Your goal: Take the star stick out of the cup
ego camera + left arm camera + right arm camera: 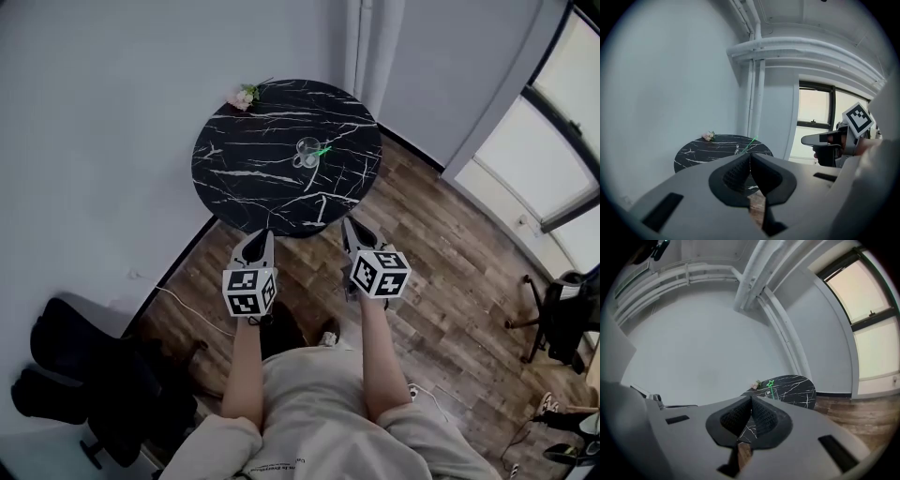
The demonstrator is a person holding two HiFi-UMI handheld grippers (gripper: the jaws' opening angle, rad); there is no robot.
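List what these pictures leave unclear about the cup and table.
- Head view: cup too small to show contents besides the star stick.
- Left gripper view: the stick's star too small to make out.
- Head view: legs of the table, hidden under its top.

The person wears a pale short-sleeved T-shirt (pixel 323 398) with a line of small print (pixel 278 464) towards 6 o'clock in the head view. The left gripper (pixel 265 234) and right gripper (pixel 349 225) have smooth grey shells. Each carries a white cube (pixel 248 292) with black square markers. Their jaws are lined with black ribbed pads (pixel 735 176).
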